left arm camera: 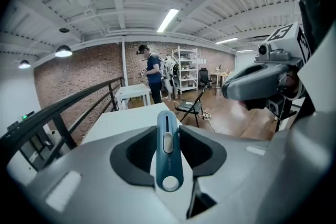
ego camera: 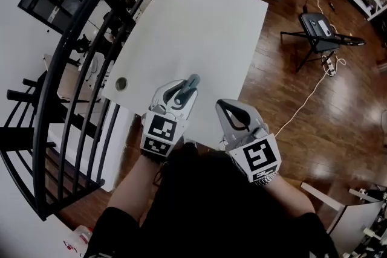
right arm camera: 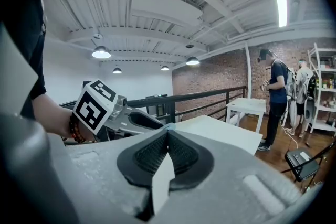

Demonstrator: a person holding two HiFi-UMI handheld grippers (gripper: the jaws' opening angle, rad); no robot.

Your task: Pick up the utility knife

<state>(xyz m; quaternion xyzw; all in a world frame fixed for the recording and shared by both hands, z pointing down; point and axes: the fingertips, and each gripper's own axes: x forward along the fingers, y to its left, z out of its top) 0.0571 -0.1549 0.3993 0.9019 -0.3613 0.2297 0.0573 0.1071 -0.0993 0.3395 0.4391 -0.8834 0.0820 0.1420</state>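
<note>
My left gripper (ego camera: 183,92) is shut on the blue utility knife (ego camera: 190,84), lifted above the near edge of the white table (ego camera: 193,27). In the left gripper view the knife (left arm camera: 168,149) stands between the two black pads, its slider facing up and its round end toward the camera. My right gripper (ego camera: 234,116) hangs just right of it with its jaws shut and nothing between them; in the right gripper view its fingertips (right arm camera: 168,136) meet at a point. The left gripper (right arm camera: 131,118) shows there at the left.
A round cable hole (ego camera: 121,83) sits at the table's near left corner. A black railing (ego camera: 84,39) curves along the left. A folding chair (ego camera: 320,33) and cables lie on the wooden floor at right. A person (left arm camera: 153,78) stands by a far small table (left arm camera: 134,94).
</note>
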